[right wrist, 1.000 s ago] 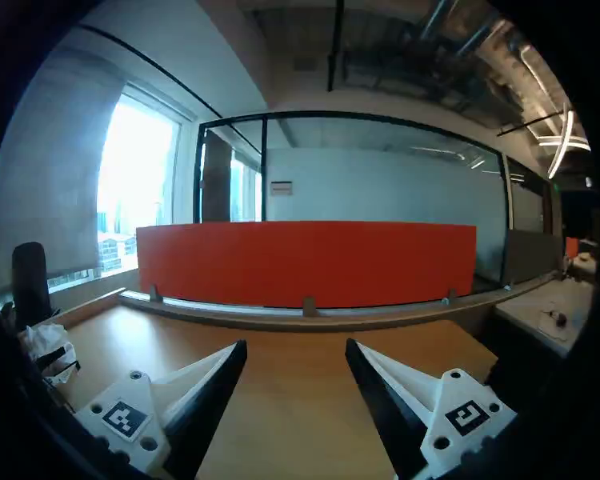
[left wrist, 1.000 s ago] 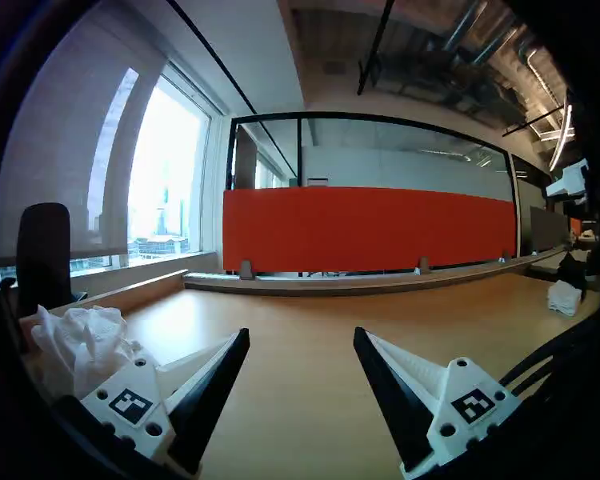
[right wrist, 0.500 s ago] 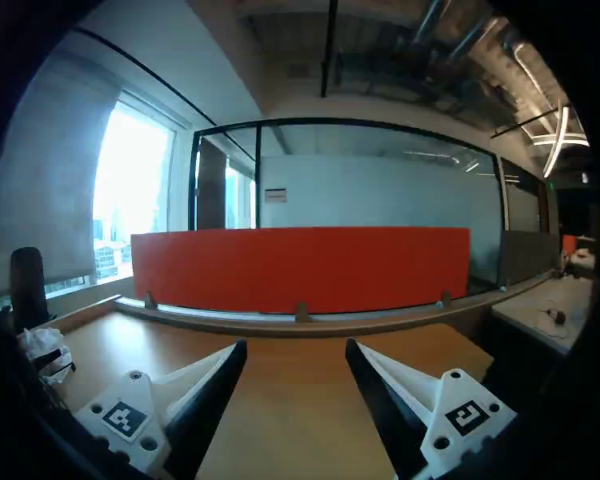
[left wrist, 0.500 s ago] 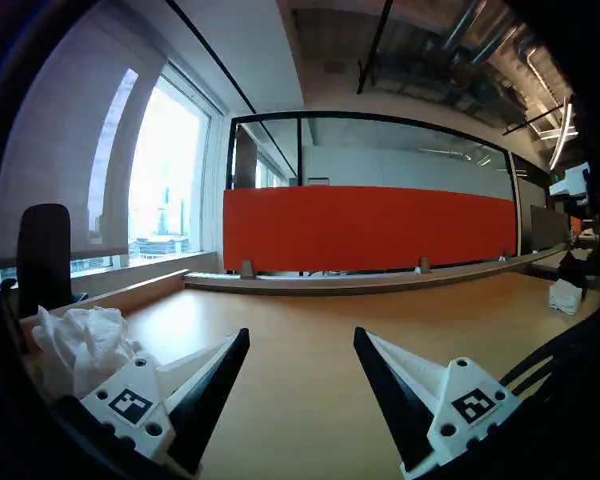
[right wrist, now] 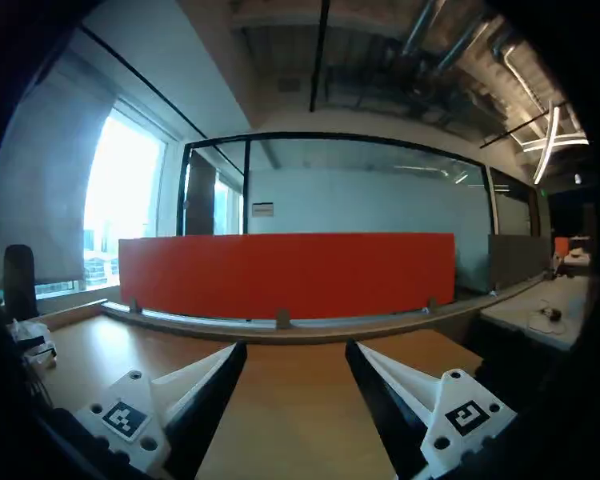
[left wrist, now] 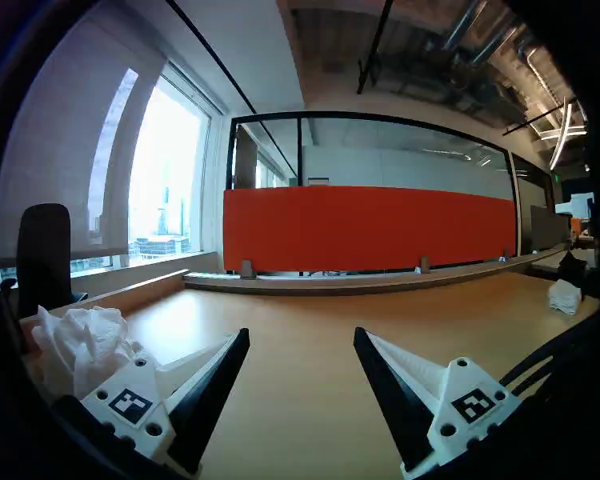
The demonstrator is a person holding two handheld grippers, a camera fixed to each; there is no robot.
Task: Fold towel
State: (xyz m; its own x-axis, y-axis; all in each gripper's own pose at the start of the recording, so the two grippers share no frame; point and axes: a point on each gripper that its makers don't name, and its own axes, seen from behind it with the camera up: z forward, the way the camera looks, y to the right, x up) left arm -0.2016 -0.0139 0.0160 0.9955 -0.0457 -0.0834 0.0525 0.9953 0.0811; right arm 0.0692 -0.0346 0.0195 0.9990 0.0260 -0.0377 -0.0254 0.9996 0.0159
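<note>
Item 1: left claw (left wrist: 300,331). I read it as level, low over the light wooden surface (left wrist: 300,384), pointing at the long orange partition panel (left wrist: 372,228). Its fingers stand wide apart with nothing between them.

Item 2: right claw (right wrist: 294,345). Same level pose, tilted slightly upward, fingers apart and empty.

Item 3: crumpled white towel (left wrist: 80,348). It lies in a heap on the surface, just beside the left claw's left finger, and is not gripped.

Item 4: small white crumpled cloth (left wrist: 564,296), far off at the surface's right edge.

Item 5: black chair back (left wrist: 44,256), behind the towel.
</note>
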